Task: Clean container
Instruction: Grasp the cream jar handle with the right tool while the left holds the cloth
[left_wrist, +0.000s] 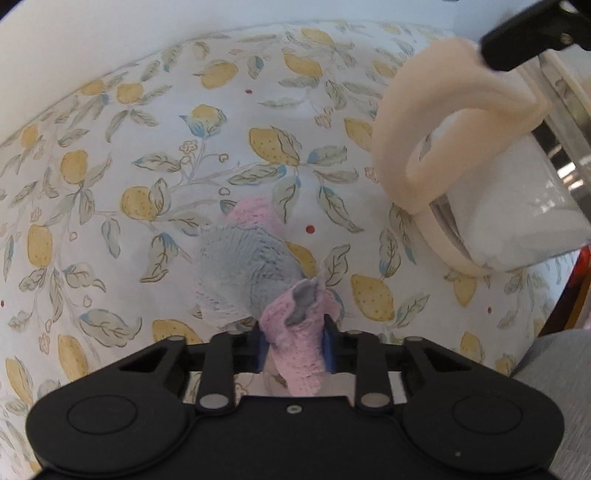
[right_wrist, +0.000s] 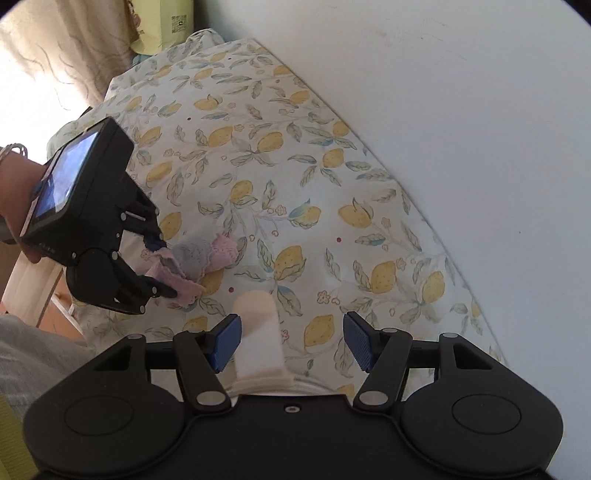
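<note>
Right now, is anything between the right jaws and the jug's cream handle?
Nothing visible. The right gripper hangs open over the cream handle, which sits in the gap nearer the left pad, with only tablecloth beyond. The cloth is off to the left, pinched in the left gripper, clear of the path.

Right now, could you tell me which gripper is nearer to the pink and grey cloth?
Left. The left gripper is shut on the cloth; the right gripper straddles the container's cream handle beside it.

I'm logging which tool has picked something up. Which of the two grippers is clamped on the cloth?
The left gripper: its blue pads pinch the pink and grey cloth. The right gripper stands open over the container's cream handle.
</note>
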